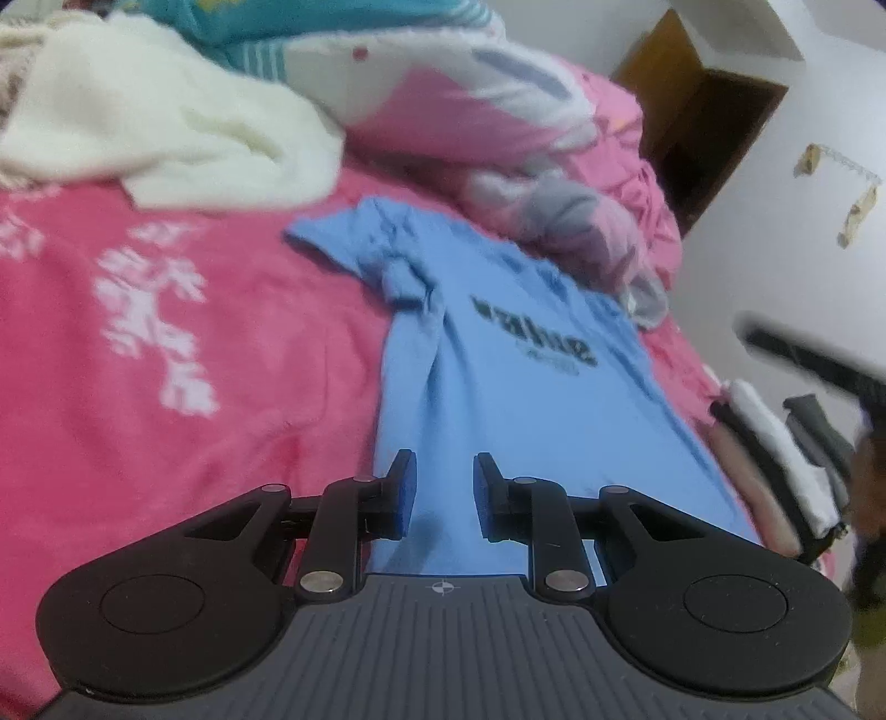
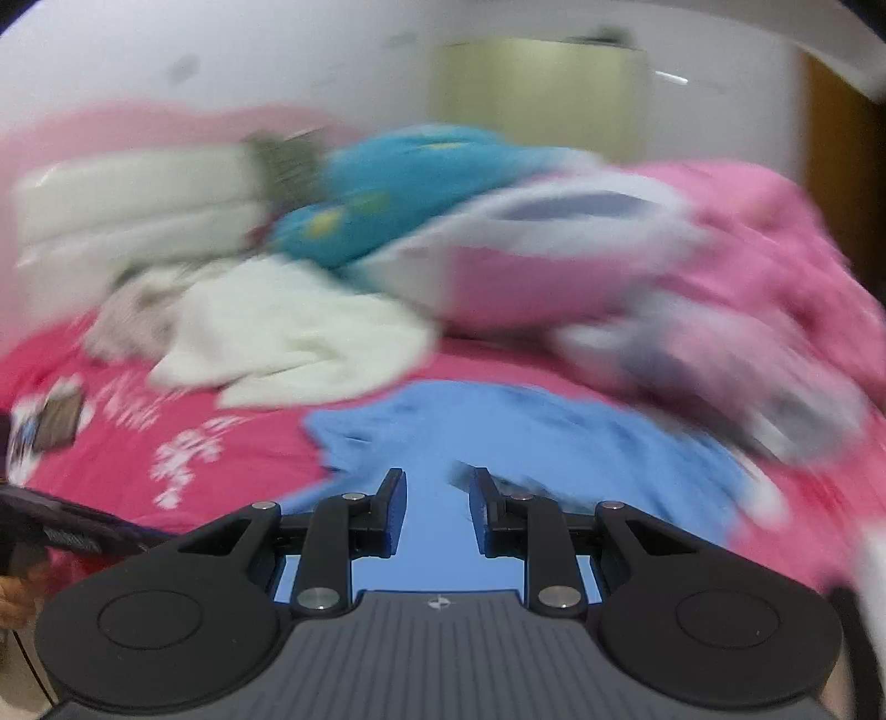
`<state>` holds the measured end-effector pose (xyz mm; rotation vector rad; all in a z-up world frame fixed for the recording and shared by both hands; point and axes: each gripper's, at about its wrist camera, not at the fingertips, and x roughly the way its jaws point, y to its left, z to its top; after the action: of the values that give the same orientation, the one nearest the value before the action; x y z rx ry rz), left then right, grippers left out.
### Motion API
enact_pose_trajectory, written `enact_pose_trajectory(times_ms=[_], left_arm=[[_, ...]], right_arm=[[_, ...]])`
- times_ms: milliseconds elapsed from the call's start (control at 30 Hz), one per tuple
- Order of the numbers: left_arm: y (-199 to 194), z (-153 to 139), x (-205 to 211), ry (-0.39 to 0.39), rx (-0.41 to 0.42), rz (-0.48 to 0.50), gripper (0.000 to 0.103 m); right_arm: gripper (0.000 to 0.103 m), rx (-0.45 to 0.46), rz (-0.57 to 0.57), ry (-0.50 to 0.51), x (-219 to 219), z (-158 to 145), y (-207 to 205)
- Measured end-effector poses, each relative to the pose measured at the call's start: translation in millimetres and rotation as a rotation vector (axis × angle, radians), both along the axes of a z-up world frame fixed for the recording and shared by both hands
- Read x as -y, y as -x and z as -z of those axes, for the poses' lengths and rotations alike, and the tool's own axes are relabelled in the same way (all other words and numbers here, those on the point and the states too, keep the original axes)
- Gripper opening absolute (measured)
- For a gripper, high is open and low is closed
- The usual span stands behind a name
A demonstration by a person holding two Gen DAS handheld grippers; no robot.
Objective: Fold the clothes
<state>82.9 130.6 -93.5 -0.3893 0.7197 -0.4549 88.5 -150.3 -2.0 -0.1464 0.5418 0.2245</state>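
Note:
A light blue T-shirt [image 1: 498, 376] with black lettering lies spread on the pink bedspread [image 1: 138, 387], its left sleeve bunched. My left gripper [image 1: 443, 482] hovers open over the shirt's near hem, with nothing between its fingers. In the right wrist view, which is motion-blurred, the same blue T-shirt [image 2: 554, 443] lies below my right gripper [image 2: 437, 498], which is open and empty over the cloth.
A cream fleece garment [image 1: 166, 138] lies at the back left, with a teal garment [image 1: 266, 22] and a pink-and-white quilt [image 1: 498, 111] behind. Folded clothes [image 1: 775, 465] are stacked at the bed's right edge. A dark flat object [image 2: 61, 415] lies at the left.

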Motion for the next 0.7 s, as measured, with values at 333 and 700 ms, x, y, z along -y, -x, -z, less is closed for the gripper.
enact_pose_trajectory(times_ms=[333, 700], left_arm=[[-1, 34, -14, 0.124, 0.049, 0.061, 0.022], [6, 33, -7, 0.062, 0.092, 0.083, 0.022]], right_arm=[[0.033, -0.079, -0.380, 0.182, -145, 45, -159], [0.004, -0.254, -0.262, -0.092, -139, 66, -271]])
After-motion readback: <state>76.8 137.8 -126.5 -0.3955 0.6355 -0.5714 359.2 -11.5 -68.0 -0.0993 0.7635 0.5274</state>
